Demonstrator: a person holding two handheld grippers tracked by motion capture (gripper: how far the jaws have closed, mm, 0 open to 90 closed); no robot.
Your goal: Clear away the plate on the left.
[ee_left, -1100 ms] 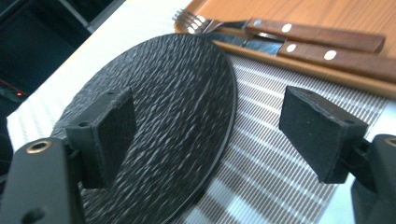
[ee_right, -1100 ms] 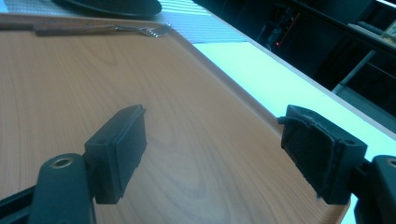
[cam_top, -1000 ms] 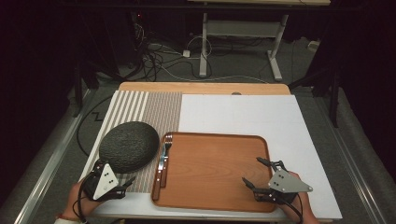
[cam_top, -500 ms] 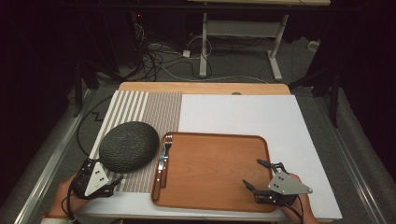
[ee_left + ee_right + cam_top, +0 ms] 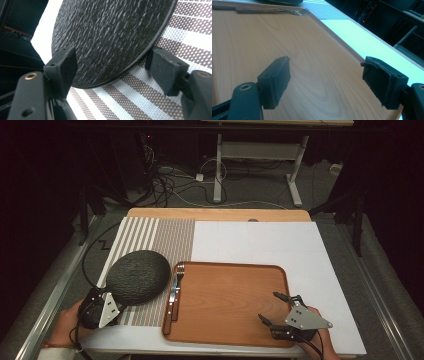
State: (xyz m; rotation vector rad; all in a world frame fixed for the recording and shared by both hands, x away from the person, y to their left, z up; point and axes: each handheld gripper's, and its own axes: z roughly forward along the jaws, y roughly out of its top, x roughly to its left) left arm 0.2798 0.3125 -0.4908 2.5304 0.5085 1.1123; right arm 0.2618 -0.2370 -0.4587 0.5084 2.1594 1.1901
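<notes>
Left gripper (image 5: 102,306) sits at the near left bench (image 5: 260,237) edge, jaws wide and straddling the near rim of the dark textured plate (image 5: 138,276), not yet closed on it. The plate rests on the striped placemat (image 5: 165,232), just left of the wooden tray (image 5: 230,302). Right gripper (image 5: 274,307) hovers over the tray's near right corner, jaws wide and empty. A fork (image 5: 178,277) and a wooden-handled utensil lie along the tray's left edge (second piece not identifiable). Judgement: early stage; plate grasp pending, transfer not begun.
</notes>
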